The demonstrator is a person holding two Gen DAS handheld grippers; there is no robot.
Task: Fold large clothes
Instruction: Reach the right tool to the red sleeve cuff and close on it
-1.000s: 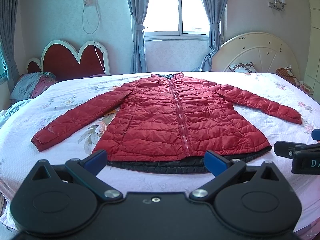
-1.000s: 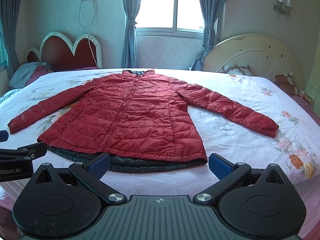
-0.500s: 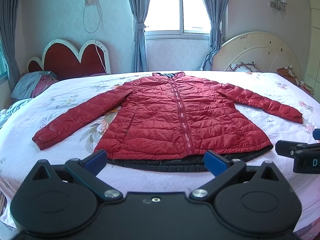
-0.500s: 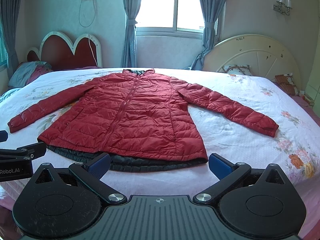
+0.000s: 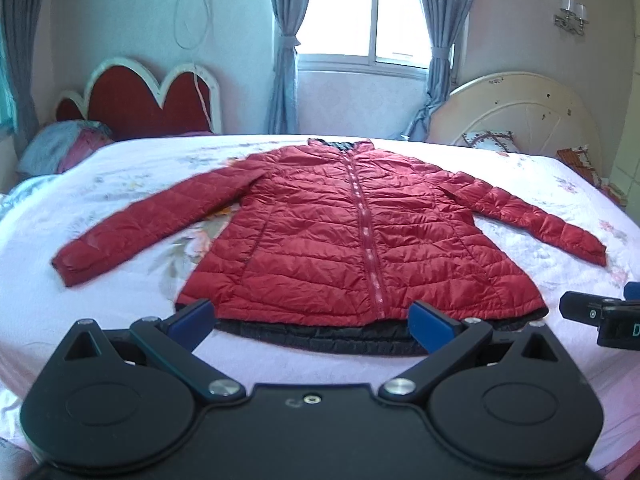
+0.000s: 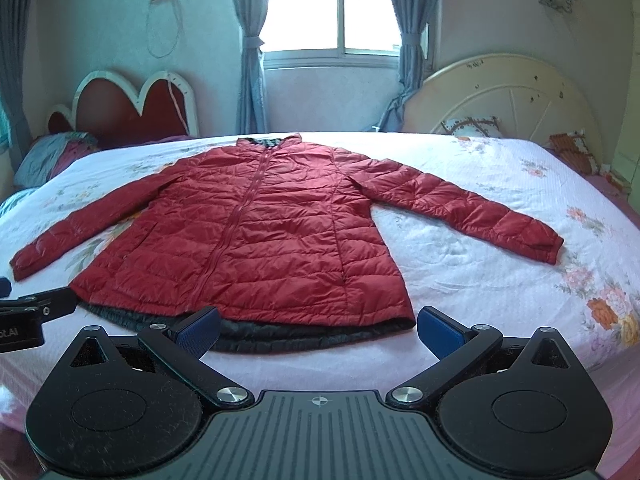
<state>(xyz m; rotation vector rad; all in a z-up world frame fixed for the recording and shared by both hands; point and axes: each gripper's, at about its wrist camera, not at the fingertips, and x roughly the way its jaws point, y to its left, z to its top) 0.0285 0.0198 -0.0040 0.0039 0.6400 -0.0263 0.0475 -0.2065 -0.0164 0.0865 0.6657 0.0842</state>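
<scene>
Both views have edged slightly closer to the hem.
Red quilted puffer jacket (image 5: 360, 240) lies flat at 12 o'clock on floral bedspread (image 6: 500, 280); left gripper (image 5: 312, 318) and right gripper (image 6: 318, 326) released, empty.

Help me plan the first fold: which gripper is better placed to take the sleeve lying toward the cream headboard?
Probably the right gripper: open, it sits on that side, the sleeve of the red jacket reaching its way. The left gripper, also open, faces the hem's other half.

Daylight pours from the window (image 5: 374, 20), blown out white; below it the bed (image 5: 120, 280) looks soft, slightly blurred, edges bowed.
</scene>
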